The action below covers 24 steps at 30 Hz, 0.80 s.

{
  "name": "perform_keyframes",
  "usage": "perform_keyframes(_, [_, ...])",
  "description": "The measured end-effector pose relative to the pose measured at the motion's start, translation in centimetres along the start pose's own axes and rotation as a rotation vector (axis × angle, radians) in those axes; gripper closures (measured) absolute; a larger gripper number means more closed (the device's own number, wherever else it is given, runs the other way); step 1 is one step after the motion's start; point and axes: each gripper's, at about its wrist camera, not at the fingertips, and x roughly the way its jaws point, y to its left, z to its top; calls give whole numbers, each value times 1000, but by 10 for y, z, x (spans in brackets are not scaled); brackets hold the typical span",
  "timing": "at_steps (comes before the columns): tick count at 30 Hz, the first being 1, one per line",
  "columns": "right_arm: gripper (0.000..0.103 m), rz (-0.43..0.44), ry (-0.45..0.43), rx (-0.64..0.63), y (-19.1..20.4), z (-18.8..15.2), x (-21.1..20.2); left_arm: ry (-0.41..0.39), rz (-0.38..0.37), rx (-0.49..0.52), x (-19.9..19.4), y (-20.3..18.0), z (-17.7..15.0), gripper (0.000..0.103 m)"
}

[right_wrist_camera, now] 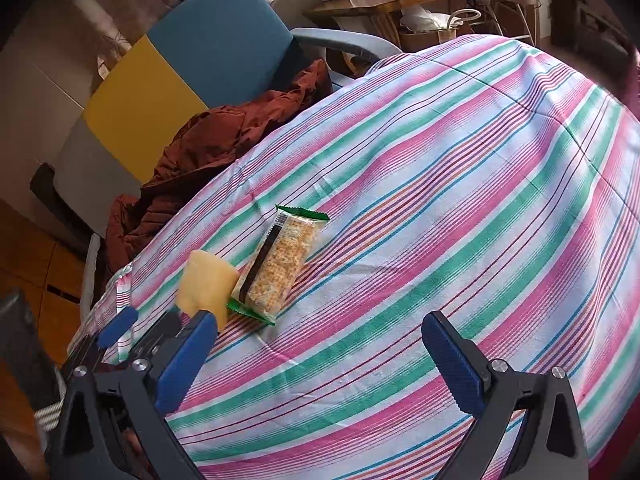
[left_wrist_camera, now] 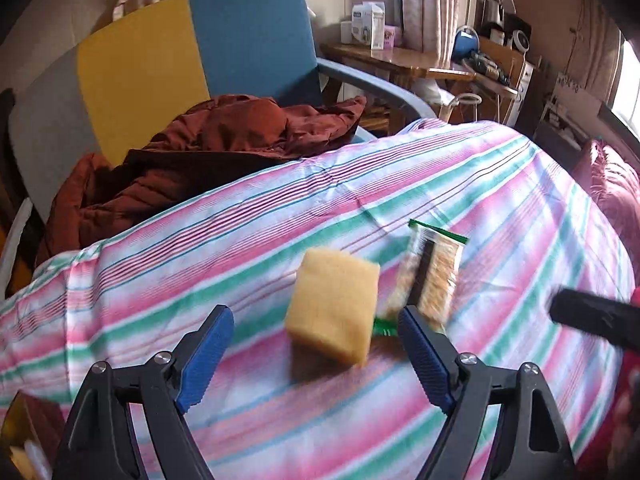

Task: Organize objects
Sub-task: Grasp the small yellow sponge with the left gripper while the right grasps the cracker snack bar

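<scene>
A yellow sponge [left_wrist_camera: 334, 305] appears blurred just ahead of the left gripper [left_wrist_camera: 316, 330], whose blue pads stand apart and clear of it; whether it rests on the striped bed cover [left_wrist_camera: 500, 184] cannot be told. A cracker packet [right_wrist_camera: 278, 266] lies flat just beyond, beside the sponge. The right gripper [right_wrist_camera: 316, 344] hangs with jaws wide and empty over open cover, the bed's edge and a rust-red jacket [right_wrist_camera: 208, 152] to its far left.

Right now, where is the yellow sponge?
The yellow sponge lies on the striped bedsheet, touching the cracker packet on its right, just ahead of the open left gripper.
</scene>
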Motion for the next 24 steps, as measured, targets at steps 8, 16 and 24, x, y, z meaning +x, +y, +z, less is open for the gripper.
perform_keyframes(8, [0, -13, 16, -2, -1, 1, 6, 85, -71, -60, 49, 10, 1, 38])
perform_keyframes(16, [0, -73, 28, -53, 5, -5, 14, 84, -79, -191, 5, 29, -42, 49])
perform_keyframes(24, [0, -62, 85, -140, 35, -10, 28, 45, -35, -264, -67, 38, -111, 49])
